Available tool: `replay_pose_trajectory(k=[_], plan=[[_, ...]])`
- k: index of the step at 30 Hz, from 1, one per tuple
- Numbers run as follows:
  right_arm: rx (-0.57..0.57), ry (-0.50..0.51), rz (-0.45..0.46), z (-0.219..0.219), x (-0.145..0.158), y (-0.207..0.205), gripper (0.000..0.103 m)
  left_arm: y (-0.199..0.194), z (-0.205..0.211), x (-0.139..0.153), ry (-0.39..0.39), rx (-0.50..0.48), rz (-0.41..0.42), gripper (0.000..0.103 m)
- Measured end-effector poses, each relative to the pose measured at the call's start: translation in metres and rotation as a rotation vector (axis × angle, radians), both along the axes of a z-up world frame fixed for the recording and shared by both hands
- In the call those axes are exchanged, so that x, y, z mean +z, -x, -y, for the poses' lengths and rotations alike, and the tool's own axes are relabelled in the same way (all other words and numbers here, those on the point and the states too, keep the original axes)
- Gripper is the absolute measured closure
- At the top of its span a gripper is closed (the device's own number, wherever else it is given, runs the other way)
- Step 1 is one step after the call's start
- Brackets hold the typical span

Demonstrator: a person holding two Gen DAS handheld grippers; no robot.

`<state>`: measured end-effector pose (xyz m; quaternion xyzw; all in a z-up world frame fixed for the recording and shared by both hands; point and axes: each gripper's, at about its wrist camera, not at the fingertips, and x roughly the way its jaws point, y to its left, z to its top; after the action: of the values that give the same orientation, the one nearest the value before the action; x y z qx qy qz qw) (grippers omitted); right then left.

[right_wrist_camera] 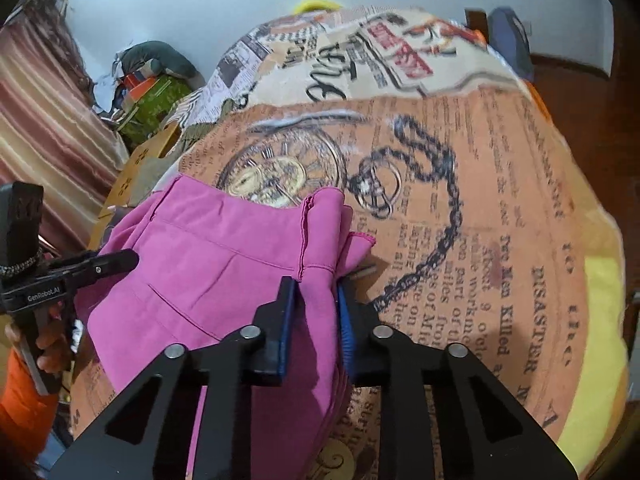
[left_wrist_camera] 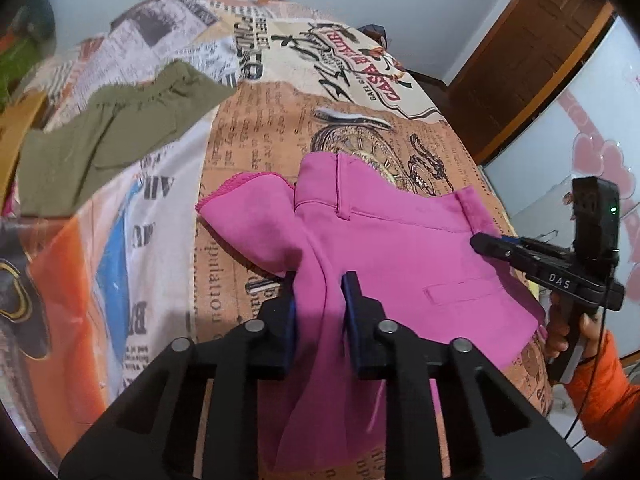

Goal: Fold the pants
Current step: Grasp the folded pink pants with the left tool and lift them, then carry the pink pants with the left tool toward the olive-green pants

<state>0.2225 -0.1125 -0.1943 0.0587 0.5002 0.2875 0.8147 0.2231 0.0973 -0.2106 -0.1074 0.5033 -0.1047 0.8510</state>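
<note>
Left gripper (left_wrist_camera: 320, 294) first: its jaws are closed down on a bunched fold of the bright pink fabric pants (left_wrist_camera: 384, 248), with the cloth running up between the blue pads and hanging down past them toward the camera. So it's got a real pinch, not just resting on top.

Right gripper (right_wrist_camera: 316, 300) is the same deal, jaws nearly together with a gathered wad of pink fabric squeezed between them, right by a stitched hem edge. More cloth drapes down below the jaws.

Ahead of the left jaws the pants spread out flat-ish, waistband and belt loop on the far side, a welt pocket off to the right. A loose flap sticks out to the left. The other gripper shows at the right edge of that view, its tip over the fabric, held by a hand in an orange sleeve (left_wrist_camera: 600, 380).

Everything sits on a bed with a newspaper-print cover (right_wrist_camera: 480, 208), pocket watch and chain design just beyond the right jaws. Farther left beyond the left jaws lie olive green pants (left_wrist_camera: 116, 128), well apart from the pink ones.
</note>
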Motion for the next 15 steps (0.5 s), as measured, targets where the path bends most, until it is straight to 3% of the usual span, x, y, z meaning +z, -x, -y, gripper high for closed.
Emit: replay_pose_trajectory(k=[6,15], plan=[[0.005,-0.013,0.078,-0.001,0.03,0.002,0.089,0.012,0.013,0.035,-0.068,-0.028,0.102,0.088],[0.011,-0.038,0.202,-0.011,0.084,0.003,0.09,0.023,0.011,0.096,-0.108,-0.015,0.255,0.089]])
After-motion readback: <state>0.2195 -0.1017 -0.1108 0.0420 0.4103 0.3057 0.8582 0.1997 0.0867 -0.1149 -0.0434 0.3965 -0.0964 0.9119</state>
